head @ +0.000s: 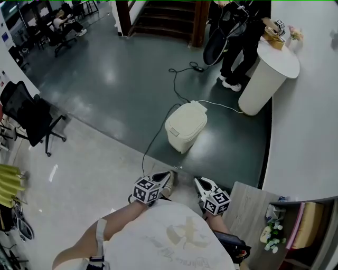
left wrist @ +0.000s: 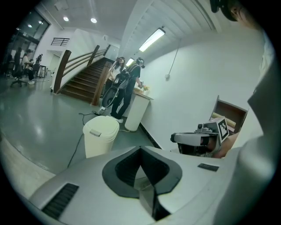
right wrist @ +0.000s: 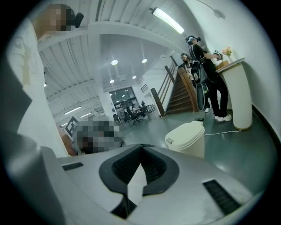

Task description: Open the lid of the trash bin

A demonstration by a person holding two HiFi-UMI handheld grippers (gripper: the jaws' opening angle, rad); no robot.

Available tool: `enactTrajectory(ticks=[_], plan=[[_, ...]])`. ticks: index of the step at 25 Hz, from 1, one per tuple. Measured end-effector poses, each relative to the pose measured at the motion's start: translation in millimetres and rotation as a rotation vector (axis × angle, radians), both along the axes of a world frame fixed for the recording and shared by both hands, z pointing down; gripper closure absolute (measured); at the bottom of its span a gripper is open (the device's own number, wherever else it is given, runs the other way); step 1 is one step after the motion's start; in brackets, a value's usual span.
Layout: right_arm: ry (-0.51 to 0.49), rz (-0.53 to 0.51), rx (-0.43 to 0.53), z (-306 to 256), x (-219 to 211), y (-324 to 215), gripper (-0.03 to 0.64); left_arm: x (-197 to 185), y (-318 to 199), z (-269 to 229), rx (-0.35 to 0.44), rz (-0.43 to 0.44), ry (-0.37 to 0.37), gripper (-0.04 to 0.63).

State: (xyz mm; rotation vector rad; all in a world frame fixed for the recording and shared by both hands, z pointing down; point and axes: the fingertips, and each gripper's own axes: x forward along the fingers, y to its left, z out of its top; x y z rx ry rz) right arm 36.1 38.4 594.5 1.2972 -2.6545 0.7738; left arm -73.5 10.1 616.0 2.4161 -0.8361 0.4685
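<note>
The cream plastic trash bin (head: 185, 129) stood on the dark grey floor (head: 105, 68) near its pale-tiled edge, its lid (head: 188, 117) down. Well short of it, the left gripper (head: 166, 178) and right gripper (head: 200, 183) were clenched on nothing, side by side.

We've got the trash bin (head: 186, 126) on the floor (head: 105, 68) straight ahead, well apart from the left gripper (head: 168, 176) and right gripper (head: 199, 182), which are side by side close in. A cable (head: 152, 141) runs along the bin's left. Behind it to the right stands a round table (head: 264, 79), with a person (head: 240, 37) just beside it and stairs (head: 169, 16) beyond. A chair (head: 29, 116) is far left.
</note>
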Motion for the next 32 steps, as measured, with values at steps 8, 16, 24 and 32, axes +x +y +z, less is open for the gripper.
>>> enactTrajectory(ticks=[8,16,24,32], plan=[[0.02,0.035,-0.026,5.1,19.7,-48.6,0.612,22.9,-56.8,5.7,-0.021,0.034,0.02,0.583],[0.037,0.079,-0.033,2.1,30.4,-103.4,0.612,26.0,-113.0,4.8,-0.031,0.051,0.028,0.581],[0.049,0.126,-0.032,-5.1,31.9,-165.1,0.612,18.2,-177.9,-0.8,-0.03,0.06,0.027,0.581],[0.064,0.184,-0.032,-7.0,31.4,-220.3,0.612,15.2,-238.6,0.7,-0.025,0.116,0.019,0.583]])
